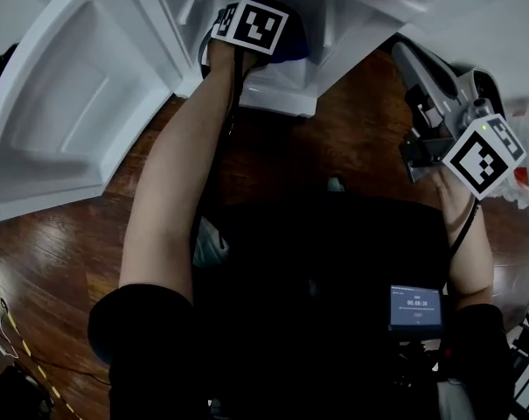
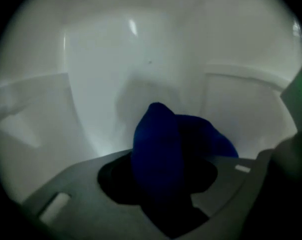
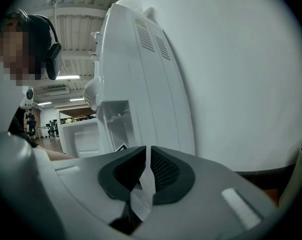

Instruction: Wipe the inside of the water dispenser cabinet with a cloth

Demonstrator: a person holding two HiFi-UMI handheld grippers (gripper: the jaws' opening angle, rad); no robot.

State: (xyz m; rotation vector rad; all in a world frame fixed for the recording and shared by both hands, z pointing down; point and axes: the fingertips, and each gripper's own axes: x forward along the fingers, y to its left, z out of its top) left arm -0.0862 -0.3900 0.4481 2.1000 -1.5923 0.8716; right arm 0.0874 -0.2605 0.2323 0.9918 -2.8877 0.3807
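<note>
My left claw (image 2: 159,181) grips the blue cloth (image 2: 158,144), right claw (image 3: 145,170) shut and empty, so I press it flat along the cabinet wall (image 2: 106,84).

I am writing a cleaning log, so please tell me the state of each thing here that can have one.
Cabinet door: swung open.
Cloth: bunched up, inside the cabinet.
Left gripper: shut on the cloth.
Right gripper: shut, empty, outside the cabinet.
</note>
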